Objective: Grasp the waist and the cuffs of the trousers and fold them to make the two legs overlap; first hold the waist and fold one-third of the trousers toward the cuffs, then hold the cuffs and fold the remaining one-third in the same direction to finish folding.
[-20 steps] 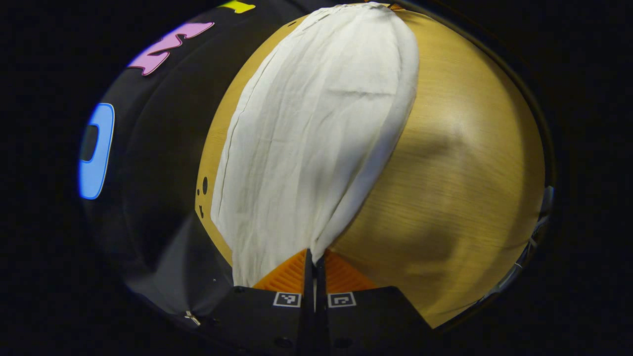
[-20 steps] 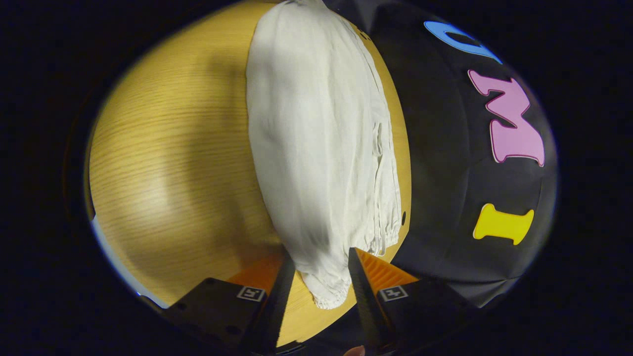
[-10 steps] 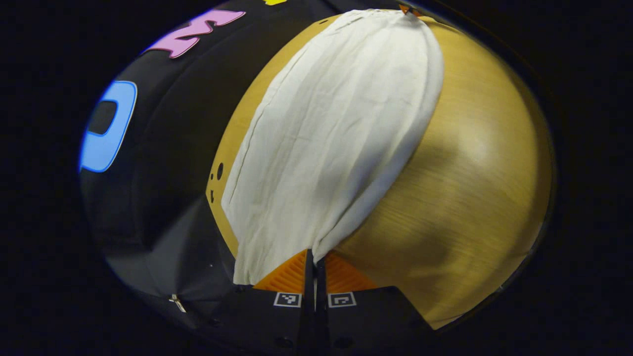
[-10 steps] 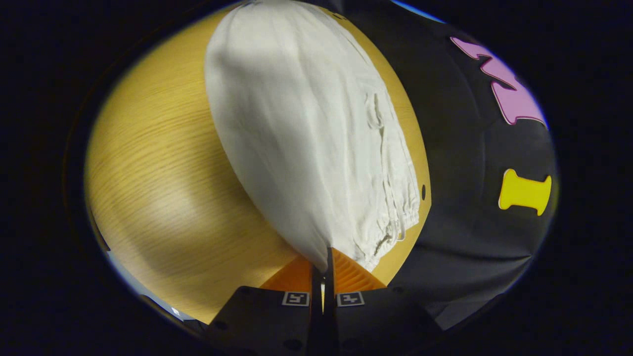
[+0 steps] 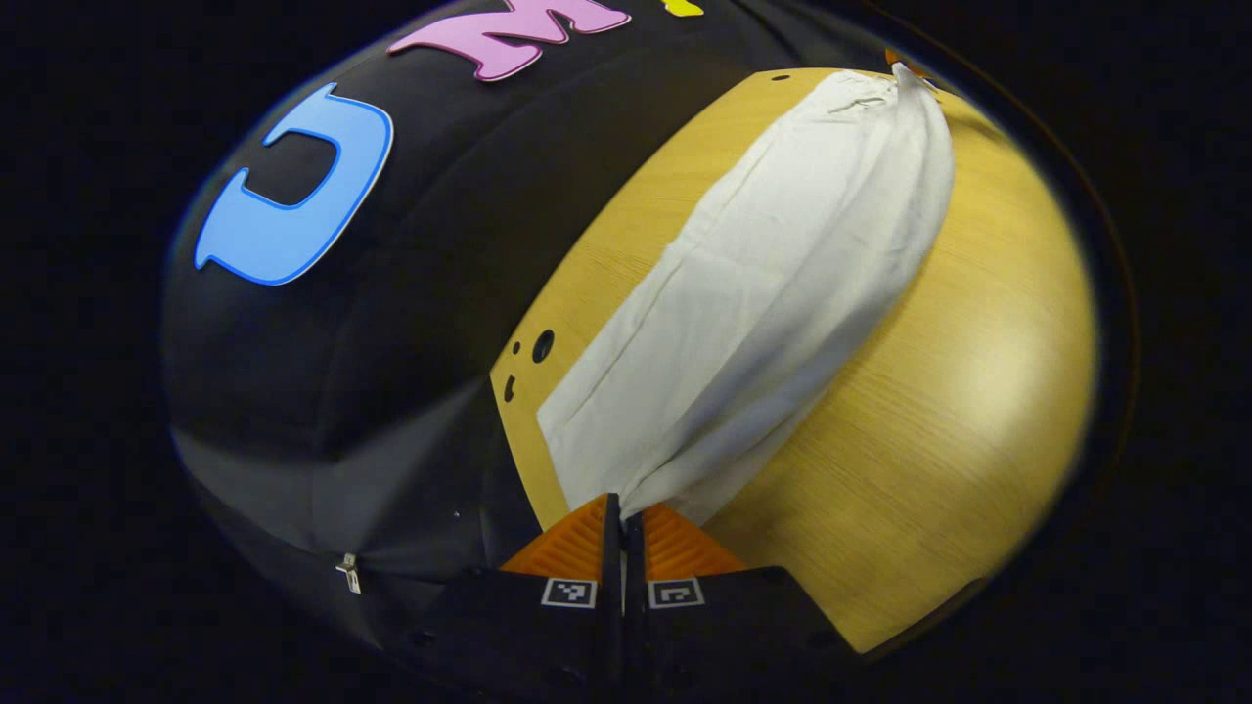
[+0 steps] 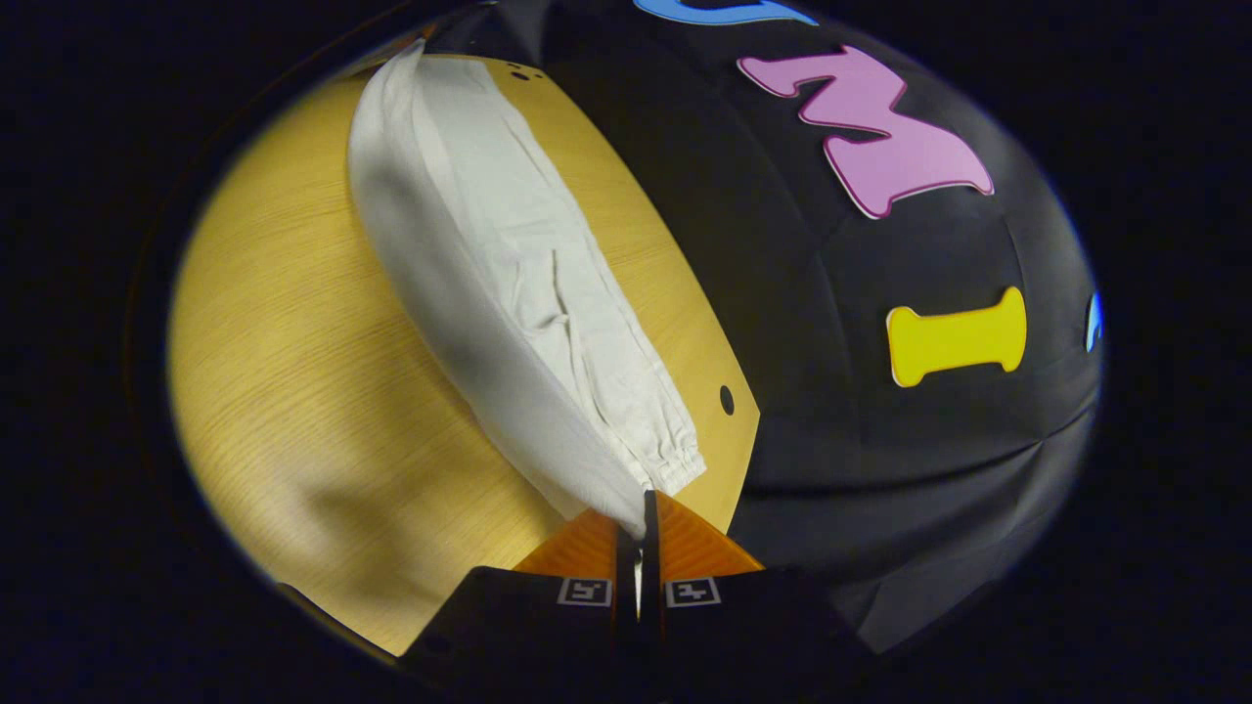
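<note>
Wooden worktop point(image 5: 939, 411) bears white trousers point(image 5: 782, 293); both grippers' jaws pinch opposite ends, thin cloth might slip free

Wooden tabletop point(image 5: 939, 411) runs from my 12 to 4 o'clock in left gripper view, light grain, small dark holes point(image 5: 541, 345) near its edge at 10. Black booth cloth point(image 6: 880, 460) hangs behind, 12 to 4 in right gripper view.
</note>
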Motion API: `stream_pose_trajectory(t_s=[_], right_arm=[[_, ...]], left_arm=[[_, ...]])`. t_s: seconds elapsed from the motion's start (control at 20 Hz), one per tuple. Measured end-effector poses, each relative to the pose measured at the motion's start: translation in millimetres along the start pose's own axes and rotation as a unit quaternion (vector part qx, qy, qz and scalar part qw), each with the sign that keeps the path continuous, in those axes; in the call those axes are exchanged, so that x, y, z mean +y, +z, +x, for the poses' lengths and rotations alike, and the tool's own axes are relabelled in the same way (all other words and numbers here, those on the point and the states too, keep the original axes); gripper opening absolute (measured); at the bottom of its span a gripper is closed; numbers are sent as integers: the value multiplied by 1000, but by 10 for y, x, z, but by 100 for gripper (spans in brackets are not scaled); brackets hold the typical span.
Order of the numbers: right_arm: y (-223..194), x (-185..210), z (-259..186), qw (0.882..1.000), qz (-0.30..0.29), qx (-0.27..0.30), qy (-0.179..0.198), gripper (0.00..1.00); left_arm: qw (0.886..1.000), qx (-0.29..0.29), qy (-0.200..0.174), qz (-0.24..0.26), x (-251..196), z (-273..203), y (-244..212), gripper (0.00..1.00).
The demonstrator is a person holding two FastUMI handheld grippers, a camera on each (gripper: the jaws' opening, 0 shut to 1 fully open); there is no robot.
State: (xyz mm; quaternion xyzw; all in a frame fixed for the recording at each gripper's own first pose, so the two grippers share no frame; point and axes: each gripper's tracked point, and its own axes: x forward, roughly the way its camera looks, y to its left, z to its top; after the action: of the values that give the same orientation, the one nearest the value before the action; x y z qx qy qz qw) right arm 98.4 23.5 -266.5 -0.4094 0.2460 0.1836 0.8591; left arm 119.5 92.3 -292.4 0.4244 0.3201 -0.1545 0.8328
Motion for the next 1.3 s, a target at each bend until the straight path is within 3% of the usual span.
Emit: stream_pose_trajectory(t_s=[0.15,0.25,0.5,1.1,1.3], right_arm=[[138,-155,195,999,30,0,-9,5],[220,-245,359,999,47,0,-13,5],[332,-311,819,996,93,12,7,5],[300,83,1699,989,113,59,80,5],[269,77,1703,986,135,67,74,10]], left_arm=[[1000,-4,16,-9,189,194,197,8],[1000,-3,21,-23,287,352,311,5],[999,18,18,-29,344,782,461,5],[991,119,-15,-67,154,1536,407,5],[989,135,-2,-54,90,1636,378,5]])
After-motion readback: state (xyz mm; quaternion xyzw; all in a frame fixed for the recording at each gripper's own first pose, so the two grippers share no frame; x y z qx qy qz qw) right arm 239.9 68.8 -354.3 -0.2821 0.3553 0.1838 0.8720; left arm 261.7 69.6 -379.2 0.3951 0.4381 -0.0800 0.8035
